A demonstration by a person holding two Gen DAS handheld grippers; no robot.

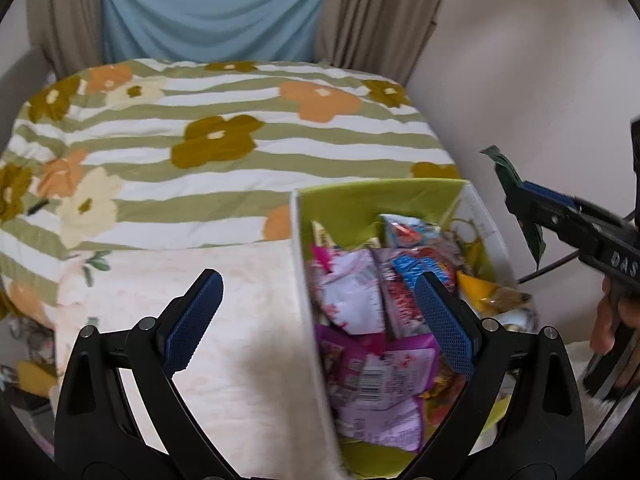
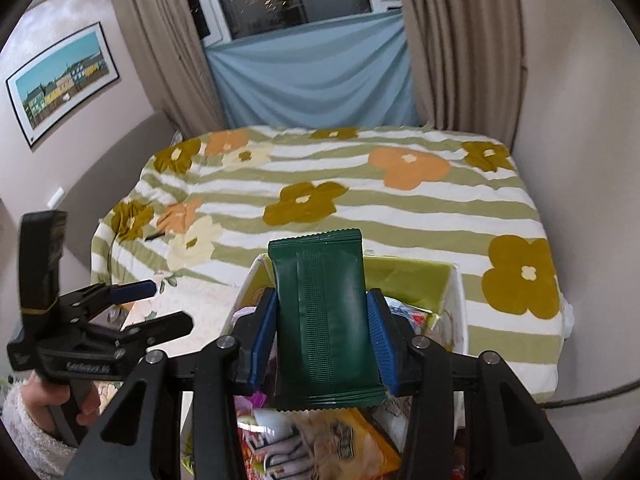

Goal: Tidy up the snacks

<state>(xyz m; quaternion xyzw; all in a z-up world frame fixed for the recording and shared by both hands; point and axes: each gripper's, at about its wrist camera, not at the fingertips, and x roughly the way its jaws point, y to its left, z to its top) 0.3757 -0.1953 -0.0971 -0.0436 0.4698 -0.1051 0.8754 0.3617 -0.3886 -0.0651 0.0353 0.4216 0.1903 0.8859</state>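
Snacks [image 1: 372, 312] crowd the box [image 1: 304, 280] as my right gripper [image 2: 326, 336] clamps a green packet [image 2: 324, 320]; my left gripper [image 1: 320, 320], spread wide and empty, must next choose another.

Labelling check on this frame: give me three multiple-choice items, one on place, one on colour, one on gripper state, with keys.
1. Where do the loose snack packets lie?
A. in the white box with the lime-green lining
B. on the striped, flowered bedspread
C. on the floor

2. What colour is the flat, sealed foil packet in the right gripper?
A. orange
B. dark green
C. pink

3. How stands the left gripper?
A. shut on a pink packet
B. shut and empty
C. open, nothing gripped

Key: A, the packets are piled inside the box walls; B, the packet between the blue pads is dark green; C, its pads stand wide apart.
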